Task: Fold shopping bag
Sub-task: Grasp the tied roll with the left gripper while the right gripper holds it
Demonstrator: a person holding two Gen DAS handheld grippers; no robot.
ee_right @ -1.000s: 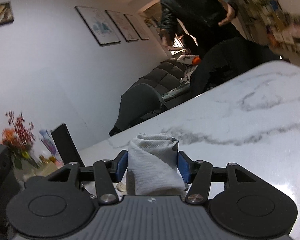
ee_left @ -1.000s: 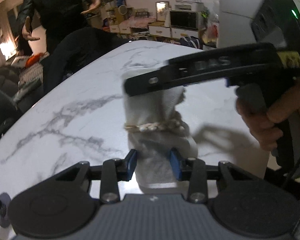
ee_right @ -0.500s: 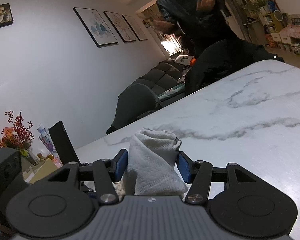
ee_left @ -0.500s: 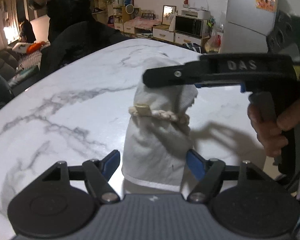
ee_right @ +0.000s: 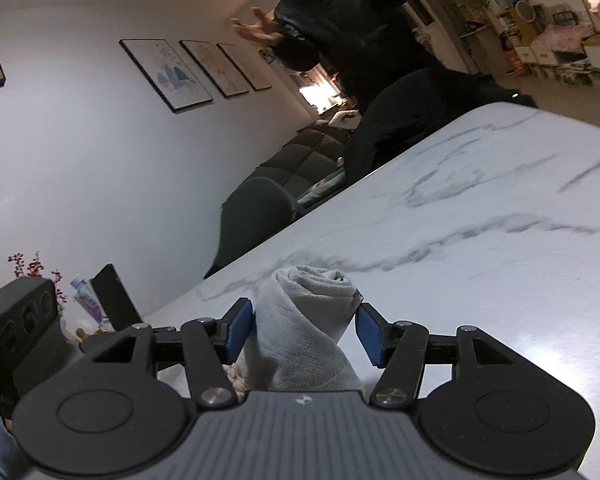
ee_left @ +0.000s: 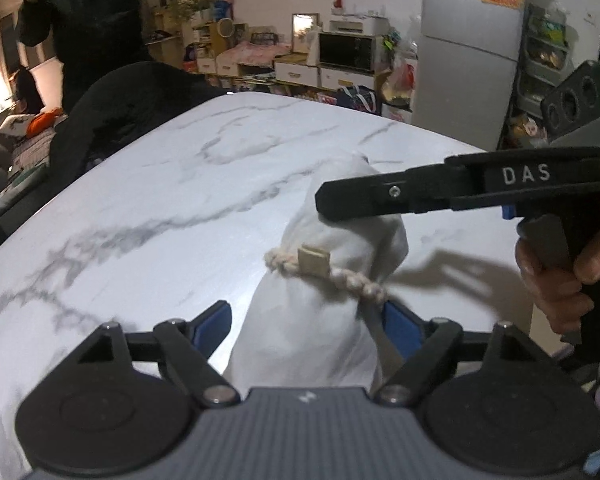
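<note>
Marble-patterned white table carries the rolled white bag, standing between both tools. A braided cord with a tan tag rings its middle. The left tool is spread wide around its base. The right tool seems to pinch its top, though contact is unclear.

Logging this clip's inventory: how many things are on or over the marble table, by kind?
Rolled white bag: 1
Braided cord tied around it: 1
Tan tag on the cord: 1
Grippers: 2, left gripper and right gripper
Total: 5
</note>
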